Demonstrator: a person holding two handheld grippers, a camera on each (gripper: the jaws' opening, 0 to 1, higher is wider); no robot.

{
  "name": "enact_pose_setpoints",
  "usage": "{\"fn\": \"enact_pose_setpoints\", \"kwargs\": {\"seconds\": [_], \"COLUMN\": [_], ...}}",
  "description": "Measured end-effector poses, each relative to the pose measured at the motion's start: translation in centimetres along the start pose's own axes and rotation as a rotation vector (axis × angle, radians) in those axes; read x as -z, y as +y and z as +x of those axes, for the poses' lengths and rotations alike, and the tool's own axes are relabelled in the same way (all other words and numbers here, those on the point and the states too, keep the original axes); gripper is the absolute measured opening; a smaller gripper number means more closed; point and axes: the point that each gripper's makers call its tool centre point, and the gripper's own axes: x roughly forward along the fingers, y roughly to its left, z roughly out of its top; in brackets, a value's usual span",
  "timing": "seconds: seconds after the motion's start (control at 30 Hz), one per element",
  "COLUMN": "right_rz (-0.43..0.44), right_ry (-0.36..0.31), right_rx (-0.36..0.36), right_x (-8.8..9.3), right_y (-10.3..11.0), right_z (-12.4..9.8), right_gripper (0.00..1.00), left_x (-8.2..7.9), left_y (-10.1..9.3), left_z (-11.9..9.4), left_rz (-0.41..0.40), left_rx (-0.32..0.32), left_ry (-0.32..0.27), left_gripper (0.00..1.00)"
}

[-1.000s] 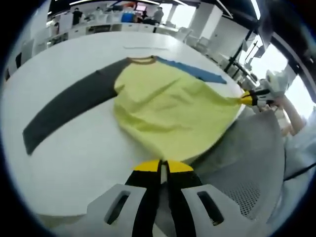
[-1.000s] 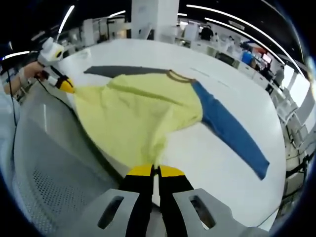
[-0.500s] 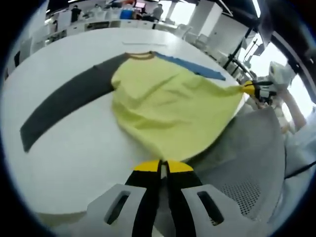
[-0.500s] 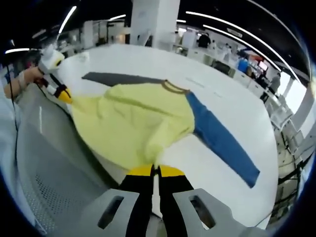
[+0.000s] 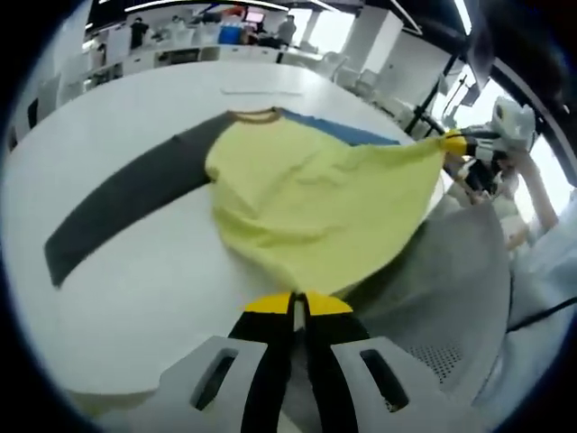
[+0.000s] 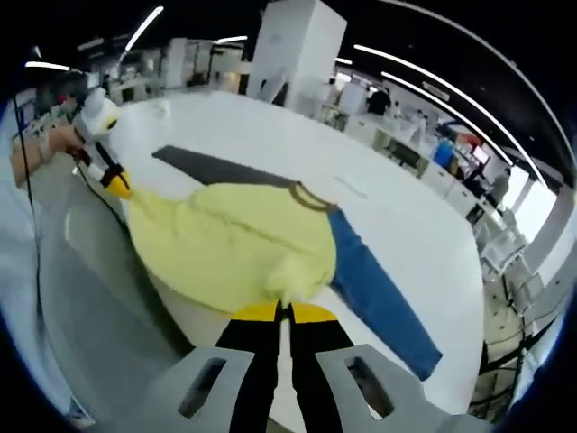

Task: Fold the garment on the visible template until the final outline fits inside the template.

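A long-sleeved shirt lies on a round white table point(image 5: 135, 280), with a yellow body point(image 5: 315, 198), a dark grey sleeve point(image 5: 126, 203) and a blue sleeve point(image 5: 347, 133). My left gripper point(image 5: 296, 305) is shut on one corner of the yellow hem at the table's near edge. Over at the right, my right gripper point(image 5: 455, 144) holds the other hem corner up off the table. In the right gripper view the yellow body point(image 6: 234, 248) slopes up to my right gripper point(image 6: 287, 311), shut on the hem. The left gripper point(image 6: 117, 182) pinches the far corner. The blue sleeve point(image 6: 379, 298) and grey sleeve point(image 6: 212, 167) lie flat.
A grey mesh chair point(image 5: 442, 298) stands against the table's near edge, under the lifted hem; it is the grey surface point(image 6: 81, 298) in the right gripper view. A thin pale strip point(image 5: 261, 90) lies on the table beyond the collar. Desks, chairs and people fill the room behind.
Both grippers have risen with the hem still in them. The yellow body now hangs stretched between them, off the table edge, and bunches toward the collar. Both sleeves stay flat.
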Motion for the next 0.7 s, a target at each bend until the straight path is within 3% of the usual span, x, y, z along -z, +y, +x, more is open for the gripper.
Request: {"fn": "enact_pose_setpoints", "kwargs": {"seconds": [0.3,0.7], "right_rz": [0.048,0.132], "right_ry": [0.058,0.127], "right_rx": [-0.008,-0.047], "right_x": [3.1,6.8], "right_y": [0.5,2.0], "right_z": [0.3,1.2], "right_gripper": [0.04,0.04], "left_x": [-0.9,1.0], "left_y": [-0.3,-0.3], "left_z": [-1.1,-0.4], "left_rz": [0.045,0.016], "left_rx": [-0.002,0.023], "left_ry": [-0.001,0.045], "left_gripper": [0.0,0.0]}}
